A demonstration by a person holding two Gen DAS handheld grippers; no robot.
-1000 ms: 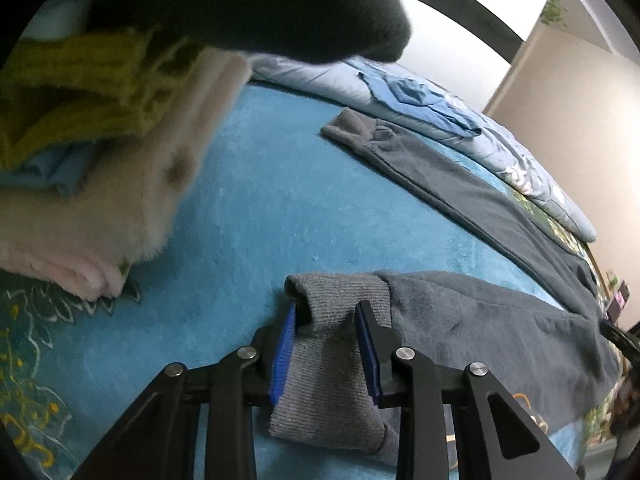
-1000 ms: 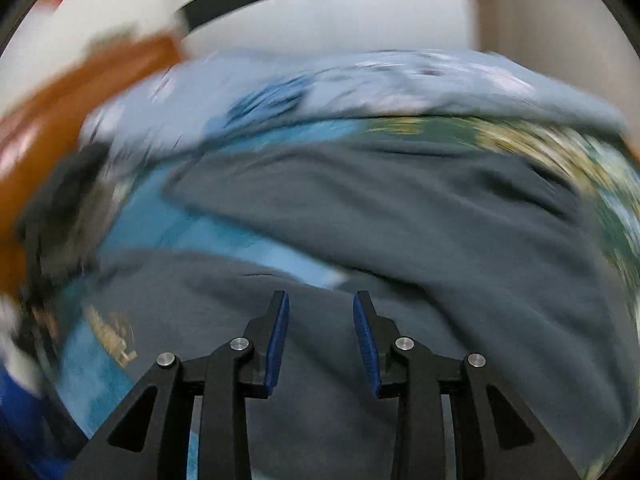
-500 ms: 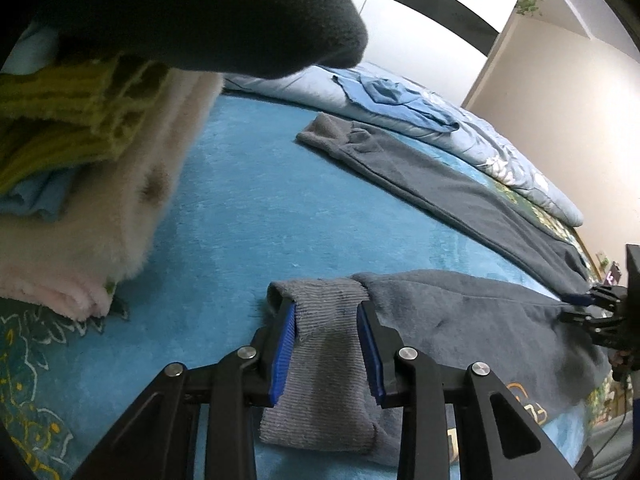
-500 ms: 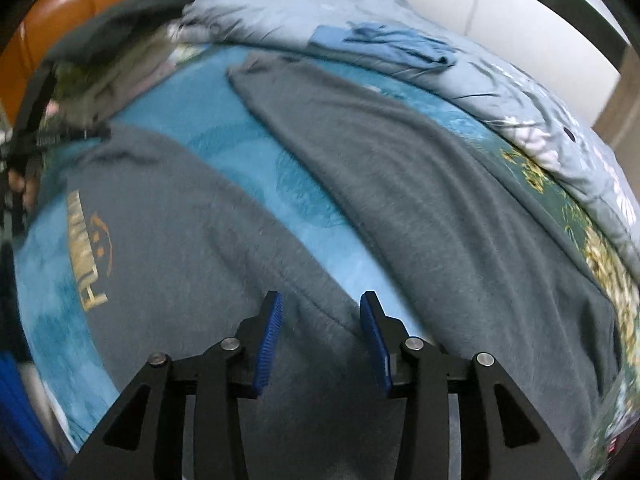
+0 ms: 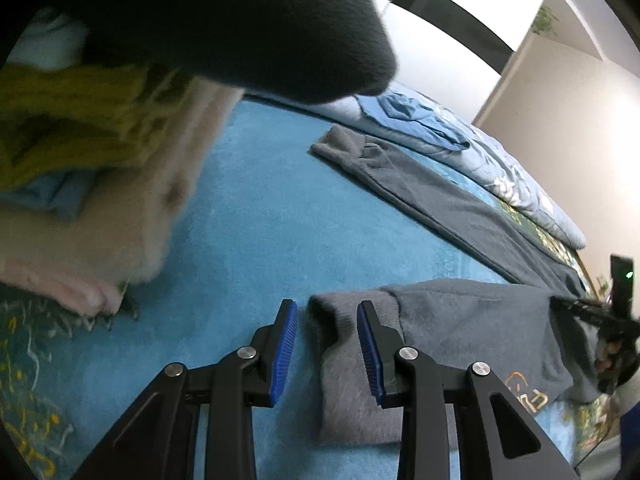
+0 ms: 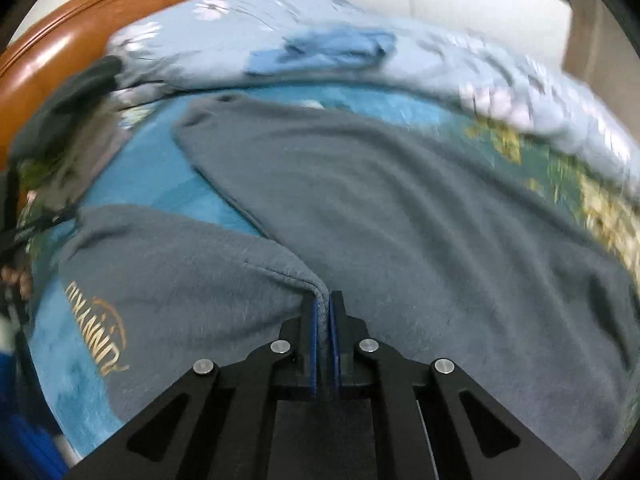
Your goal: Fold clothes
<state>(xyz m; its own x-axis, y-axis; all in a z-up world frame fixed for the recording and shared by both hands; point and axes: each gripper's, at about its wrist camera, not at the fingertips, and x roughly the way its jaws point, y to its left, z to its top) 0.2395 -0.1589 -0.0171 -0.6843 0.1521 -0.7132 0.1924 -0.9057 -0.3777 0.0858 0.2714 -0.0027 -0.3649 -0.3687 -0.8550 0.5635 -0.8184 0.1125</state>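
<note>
One bed with a teal plush blanket (image 5: 256, 216) carries one pair of grey fleece trousers (image 6: 420, 220), spread ahead of both tools. A pale blue floral quilt (image 6: 420, 52) lies beyond them. Only the left view shows one stack of folded clothes (image 5: 100, 184), ahead to the left. The left tool (image 5: 327, 344) gapes wide around a ribbed cuff (image 5: 340, 344), gripping nothing. The right tool (image 6: 322, 308) is pinched closed on the trousers' crotch fold.
</note>
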